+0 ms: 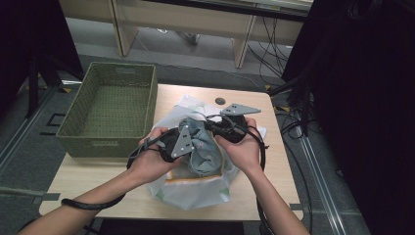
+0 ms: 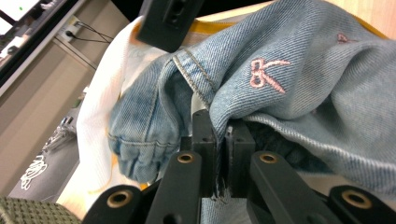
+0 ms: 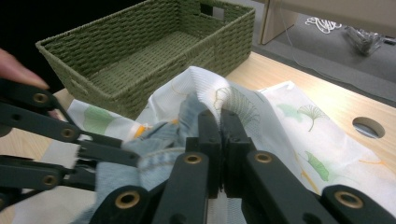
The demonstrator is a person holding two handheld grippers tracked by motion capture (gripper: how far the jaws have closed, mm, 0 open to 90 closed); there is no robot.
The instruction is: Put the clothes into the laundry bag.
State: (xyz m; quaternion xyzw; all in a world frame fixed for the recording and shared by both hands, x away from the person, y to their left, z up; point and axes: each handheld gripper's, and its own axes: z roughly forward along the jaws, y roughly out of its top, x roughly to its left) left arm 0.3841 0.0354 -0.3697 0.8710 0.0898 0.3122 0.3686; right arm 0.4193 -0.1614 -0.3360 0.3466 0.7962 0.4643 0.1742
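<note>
Denim garment (image 1: 203, 147) held bunched above white leaf-print cloth (image 1: 195, 193) at desk centre, between both grippers. Left gripper (image 2: 217, 140) fingers closed tight, denim fold pinched between them. Right gripper (image 3: 220, 135) fingers closed, white cloth edge, perhaps denim too, pinched. Garment lay directly between hands, equally near. Green woven basket (image 1: 110, 105) seen on desk (image 1: 274, 161) at left; cables on floor behind.

Both forearms are brought in from the bottom of the high view and angled toward each other. The left gripper (image 1: 195, 138) is held in the left hand (image 1: 152, 164), the right gripper (image 1: 211, 122) in the right hand (image 1: 243, 149). The 2 jaws of each gripper are seen pressed together, fabric pinched between them.
</note>
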